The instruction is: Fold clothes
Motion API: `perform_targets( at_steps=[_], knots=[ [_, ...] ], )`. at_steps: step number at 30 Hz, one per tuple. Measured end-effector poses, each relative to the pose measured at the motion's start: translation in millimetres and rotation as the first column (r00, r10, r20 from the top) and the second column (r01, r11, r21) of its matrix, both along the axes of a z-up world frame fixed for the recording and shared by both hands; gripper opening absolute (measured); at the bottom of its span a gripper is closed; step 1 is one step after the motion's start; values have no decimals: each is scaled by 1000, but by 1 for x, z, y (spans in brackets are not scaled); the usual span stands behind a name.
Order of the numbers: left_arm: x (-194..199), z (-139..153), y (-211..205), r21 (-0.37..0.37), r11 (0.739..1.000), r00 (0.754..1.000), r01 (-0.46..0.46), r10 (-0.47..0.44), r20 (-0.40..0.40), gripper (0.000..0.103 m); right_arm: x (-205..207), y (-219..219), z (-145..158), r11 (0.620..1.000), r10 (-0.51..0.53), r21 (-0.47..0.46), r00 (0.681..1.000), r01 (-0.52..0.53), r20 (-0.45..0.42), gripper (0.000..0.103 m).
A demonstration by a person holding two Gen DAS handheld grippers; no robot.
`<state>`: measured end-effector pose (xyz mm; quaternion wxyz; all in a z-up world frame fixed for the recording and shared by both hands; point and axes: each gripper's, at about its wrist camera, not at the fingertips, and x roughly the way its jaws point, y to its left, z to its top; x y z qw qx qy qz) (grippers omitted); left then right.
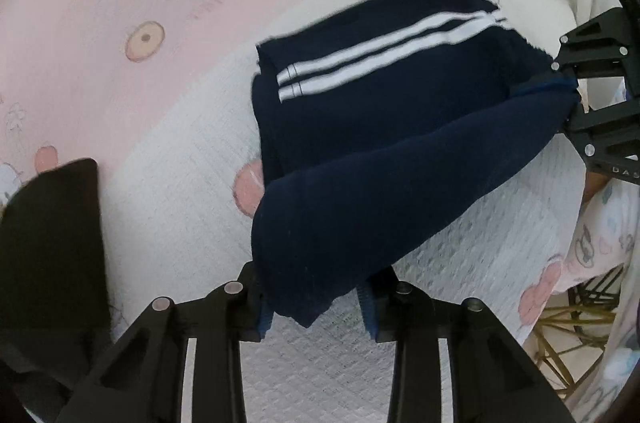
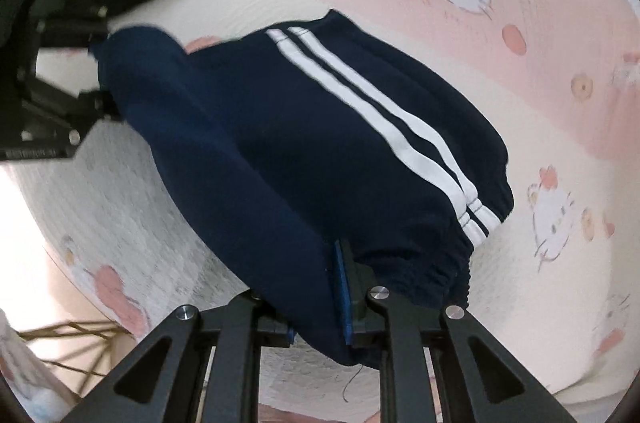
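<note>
While one pair of navy trousers (image 1: pixel 360 127) with two white stripes (image 1: pixel 376 55) hangs doubled over a pink-and-cream cartoon-cat bedsheet (image 1: pixel 132 23), two grippers hold it. Both the left gripper (image 1: pixel 316 307) and the right gripper (image 2: pixel 320 307) have their jaws clamped on the folded edge. One black garment (image 1: pixel 48 223) lies beside.

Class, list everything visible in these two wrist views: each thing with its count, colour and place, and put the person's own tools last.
Trousers: one, navy with two white side stripes, partly lifted off the bedsheet, held at two ends.
Bedsheet: one, pink and cream with cartoon cat prints, under everything.
Dark object: one, black, on the sheet at the left edge of the left view; what it is cannot be told.
Wire frame: one, gold, beyond the bed edge.
Left claw: black, shut on the trousers.
Right claw: black, shut on the trousers.
</note>
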<state>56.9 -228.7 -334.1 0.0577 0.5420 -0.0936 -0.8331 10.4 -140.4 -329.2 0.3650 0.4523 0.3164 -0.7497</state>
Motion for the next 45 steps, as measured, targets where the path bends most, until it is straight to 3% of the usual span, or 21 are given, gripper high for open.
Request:
perform_targets(
  at_steps=[5, 11, 16, 23, 30, 35, 42, 45],
  knots=[
    [1, 20, 10, -42, 999, 998, 11, -14, -54, 31, -16, 3, 19, 998, -25, -55, 998, 28, 55, 15],
    [-15, 39, 6, 17, 1000, 996, -14, 15, -84, 31, -30, 6, 37, 995, -34, -89, 993, 45, 116, 15],
    [-31, 44, -1, 17, 1000, 996, -12, 14, -91, 31, -37, 7, 45, 995, -39, -86, 983, 56, 179, 15],
    [-56, 43, -8, 68, 997, 995, -44, 49, -82, 31, -77, 12, 37, 980, -124, -84, 891, 178, 437, 15],
    [-83, 36, -22, 104, 991, 992, -89, 98, -80, 31, -111, 9, 24, 965, -183, -51, 803, 256, 567, 16],
    [-101, 27, -37, 116, 984, 989, -132, 138, -50, 31, -133, 8, 23, 948, -201, -90, 791, 306, 578, 16],
    [-111, 24, -51, 139, 976, 984, -166, 174, -49, 31, -143, -6, 22, 951, -195, -98, 815, 293, 546, 15],
    [-108, 33, -51, 185, 973, 982, -140, 161, -101, 31, -148, -10, 15, 946, -216, -79, 790, 315, 574, 16]
  ],
)
